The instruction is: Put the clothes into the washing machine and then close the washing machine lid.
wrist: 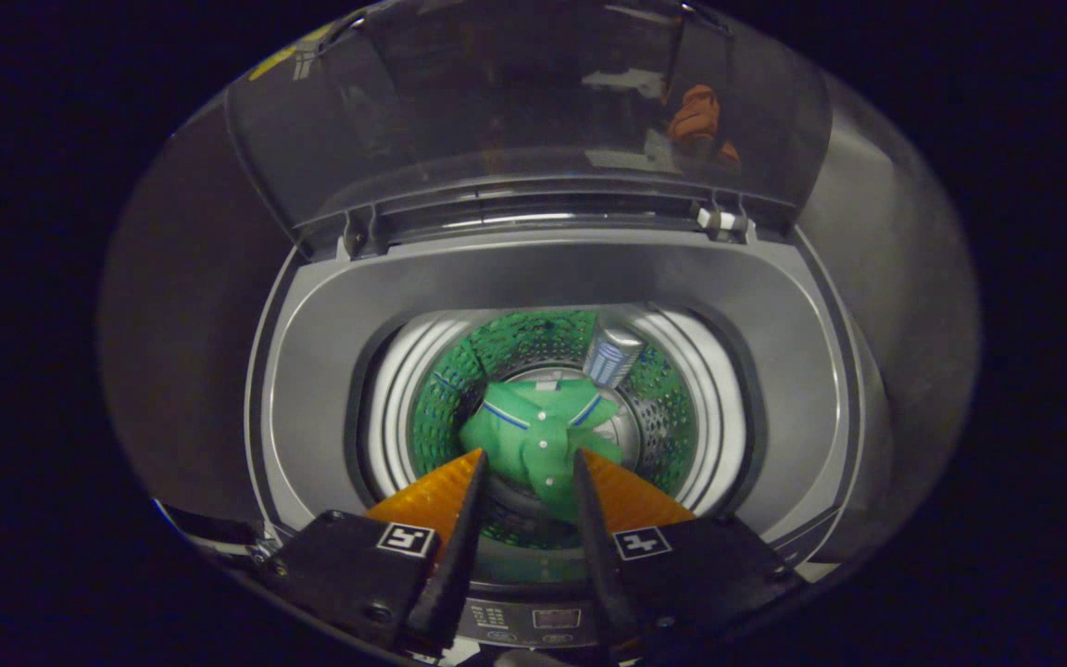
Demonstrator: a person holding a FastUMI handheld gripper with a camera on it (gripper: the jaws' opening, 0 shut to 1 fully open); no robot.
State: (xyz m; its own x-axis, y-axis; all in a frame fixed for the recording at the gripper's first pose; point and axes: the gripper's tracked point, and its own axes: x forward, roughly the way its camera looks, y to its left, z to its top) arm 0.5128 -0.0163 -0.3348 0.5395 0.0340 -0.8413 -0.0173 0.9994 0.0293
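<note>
A green polo shirt [535,419] with blue-and-white trim lies crumpled at the bottom of the washing machine's drum [441,412], whose perforated wall reflects its green. My gripper [530,454] hovers over the machine's mouth. Its two orange fingers stand apart, open, and nothing is pressed between them. The shirt sits beyond and below the fingertips, seen through the gap. The machine's clear dark lid [533,111] stands raised upright at the back on its hinges.
The grey top rim [330,371] rings the drum opening. A small silvery filter box [613,356] is fixed to the drum wall at the back right. The control panel [533,617] runs along the machine's near edge, under the fingers.
</note>
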